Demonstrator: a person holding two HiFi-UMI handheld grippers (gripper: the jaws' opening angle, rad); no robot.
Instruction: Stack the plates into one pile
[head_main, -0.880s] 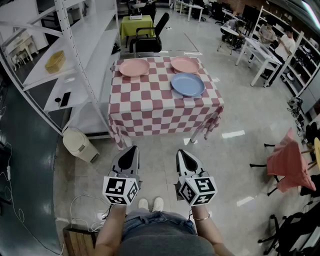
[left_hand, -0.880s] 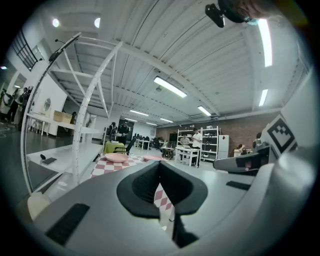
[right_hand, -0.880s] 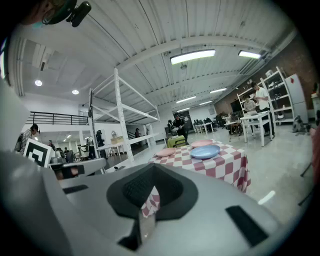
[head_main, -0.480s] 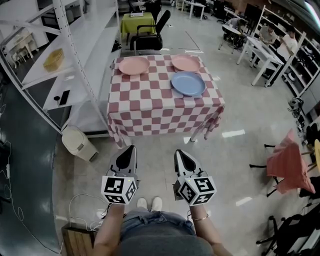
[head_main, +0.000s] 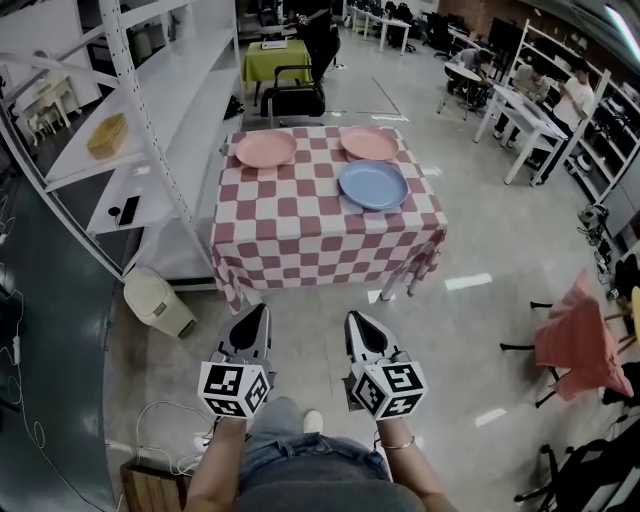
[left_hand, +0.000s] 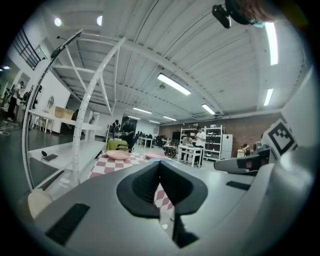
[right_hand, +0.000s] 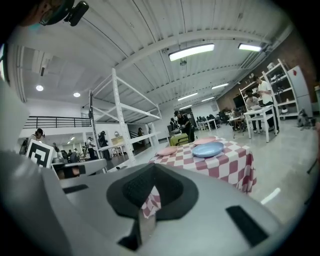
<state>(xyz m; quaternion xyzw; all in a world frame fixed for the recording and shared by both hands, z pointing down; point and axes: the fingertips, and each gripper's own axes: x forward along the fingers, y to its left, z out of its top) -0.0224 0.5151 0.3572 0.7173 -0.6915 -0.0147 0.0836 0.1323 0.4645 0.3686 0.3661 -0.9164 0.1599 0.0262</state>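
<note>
Three plates lie apart on a table with a red-and-white checked cloth: a pink plate at the far left, a second pink plate at the far right, and a blue plate nearer on the right. The blue plate and a pink plate also show in the right gripper view. My left gripper and right gripper are held side by side well short of the table, over the floor. Both are shut with nothing between the jaws.
White metal shelving runs along the table's left side, with a small white bin at its foot. A black chair and a yellow-green table stand behind. People sit at white desks to the far right. A pink-draped chair stands at right.
The table sits slightly lower in the head view, as I have stepped a little closer to it. Both grippers stay shut and side by side.
</note>
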